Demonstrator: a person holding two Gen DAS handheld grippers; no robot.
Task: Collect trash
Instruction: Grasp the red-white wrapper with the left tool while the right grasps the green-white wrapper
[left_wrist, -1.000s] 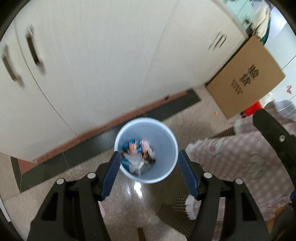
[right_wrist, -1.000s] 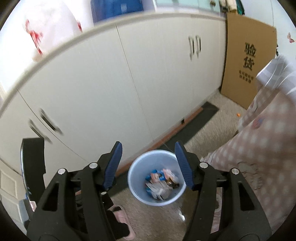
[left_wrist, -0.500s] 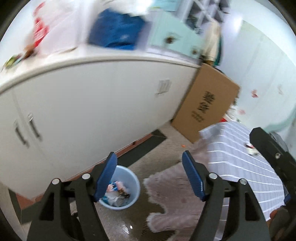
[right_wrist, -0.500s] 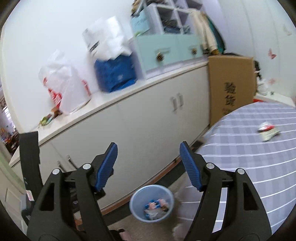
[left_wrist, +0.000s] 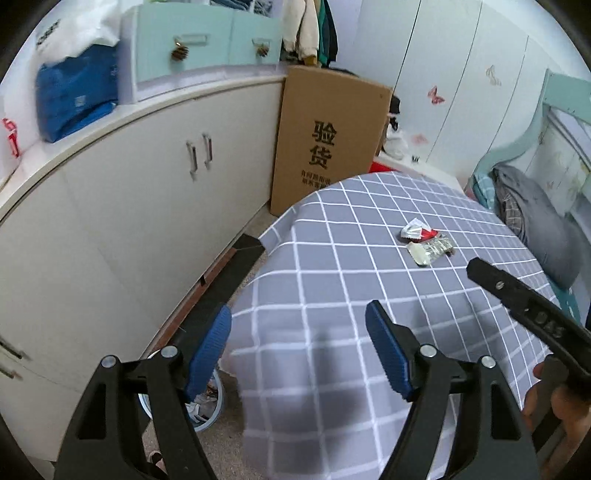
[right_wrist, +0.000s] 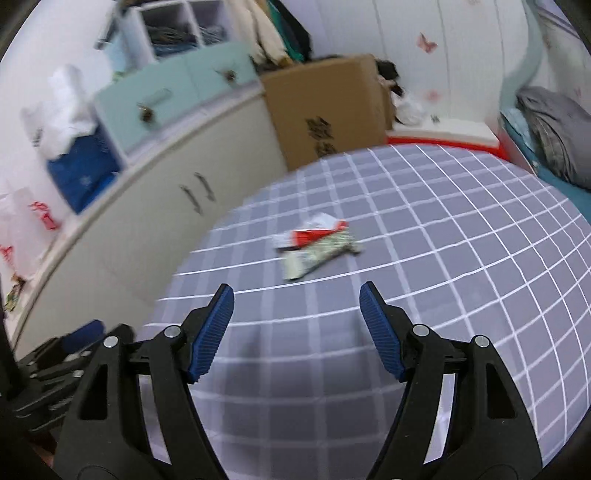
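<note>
Two pieces of trash lie together on the round table with the grey checked cloth (left_wrist: 332, 280): a red-and-white wrapper (left_wrist: 419, 232) and a clear greenish wrapper (left_wrist: 430, 251). They also show in the right wrist view, the red-and-white wrapper (right_wrist: 314, 232) and the greenish wrapper (right_wrist: 317, 254). My left gripper (left_wrist: 297, 347) is open and empty above the table's near left edge. My right gripper (right_wrist: 297, 325) is open and empty, short of the wrappers. The blue trash bin (left_wrist: 208, 402) stands on the floor below the left gripper, mostly hidden.
White cabinets (left_wrist: 129, 206) run along the left with bags and drawers on top. A cardboard box (left_wrist: 328, 144) leans behind the table. A bed with grey bedding (left_wrist: 532, 218) is at the right. The right gripper's body (left_wrist: 528, 310) crosses the left wrist view.
Both grippers have risen from over the trash bin on the floor and swung right to face the tabletop with the wrappers. Both stay open and empty.
</note>
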